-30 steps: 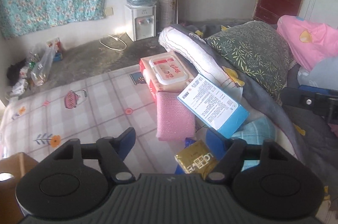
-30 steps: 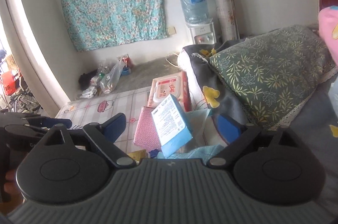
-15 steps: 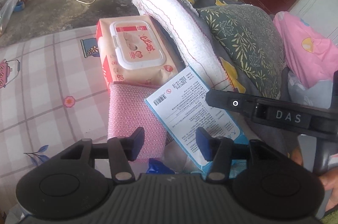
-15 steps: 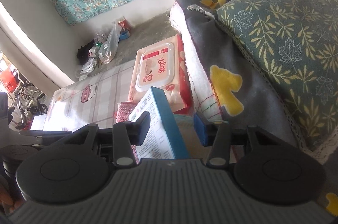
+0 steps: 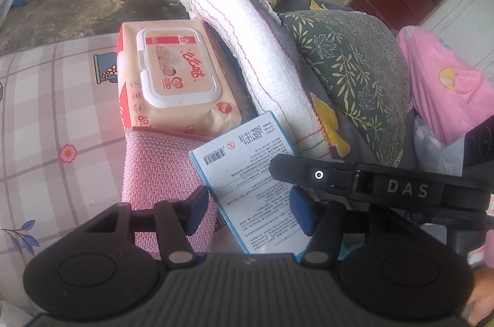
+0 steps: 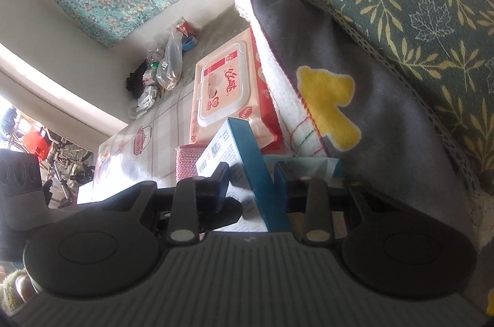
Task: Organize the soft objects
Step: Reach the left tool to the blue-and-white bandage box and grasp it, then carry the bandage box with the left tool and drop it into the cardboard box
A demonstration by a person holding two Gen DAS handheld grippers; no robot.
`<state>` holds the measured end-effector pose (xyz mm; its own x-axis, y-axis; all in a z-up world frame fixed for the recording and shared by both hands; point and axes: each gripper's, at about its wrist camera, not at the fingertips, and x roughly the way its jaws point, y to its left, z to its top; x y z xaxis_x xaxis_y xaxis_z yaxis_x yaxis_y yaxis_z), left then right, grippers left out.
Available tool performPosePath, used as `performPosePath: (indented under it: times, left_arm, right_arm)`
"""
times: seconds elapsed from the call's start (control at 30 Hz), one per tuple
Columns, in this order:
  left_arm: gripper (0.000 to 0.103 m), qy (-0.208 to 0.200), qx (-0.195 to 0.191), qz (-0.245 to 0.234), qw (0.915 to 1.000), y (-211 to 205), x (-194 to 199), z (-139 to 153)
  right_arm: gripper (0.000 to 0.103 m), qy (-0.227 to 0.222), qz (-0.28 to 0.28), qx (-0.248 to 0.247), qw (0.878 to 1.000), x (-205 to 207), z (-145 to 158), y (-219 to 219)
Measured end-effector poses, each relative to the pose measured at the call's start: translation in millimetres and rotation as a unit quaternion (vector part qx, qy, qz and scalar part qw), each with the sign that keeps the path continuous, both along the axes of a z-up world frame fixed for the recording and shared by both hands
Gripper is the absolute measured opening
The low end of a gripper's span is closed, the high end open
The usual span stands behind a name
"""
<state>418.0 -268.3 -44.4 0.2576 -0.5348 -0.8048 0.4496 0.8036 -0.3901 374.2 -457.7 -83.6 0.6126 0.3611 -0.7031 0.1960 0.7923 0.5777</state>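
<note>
Blue-and-white card is what both tools are closing in on: a flat box (image 5: 247, 188) printed with small text and a barcode, leaning tilted on a pink knitted cloth (image 5: 160, 172) at the edge of the bed. Behind it lies a pack of wet wipes (image 5: 173, 80) on the checked sheet (image 5: 46, 117), and just to the right run a rolled white blanket (image 5: 253, 55) and a green leaf-print pillow (image 5: 355, 74).

The left tool (image 5: 250, 208) is spread wide, its blue pads on either side of the box's near end, with no contact that I can see. The right tool (image 6: 251, 182) straddles the box's teal side (image 6: 256, 166); its pads stand close to the card, but a sliver of gap shows on the right, so I judge it released and about to pinch, not yet gripping. In the left view its black finger crosses over the box's right half.

The step in hand looks like picking the box off the pile so the soft things beneath can be sorted. The next move calls for the right tool to close squarely on the narrow edge, then lift without dragging the cloth. The left tool may need to steady the cloth or back off to avoid crowding.
</note>
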Motion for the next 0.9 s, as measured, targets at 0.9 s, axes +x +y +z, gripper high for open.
performPosePath:
  times: [0.9]
  left_arm:
    - [0.057,-0.123,0.016,0.097,0.9875,218,-164,197]
  right_arm:
    - [0.032,-0.122,0.085,0.133,0.98,-144,183,181]
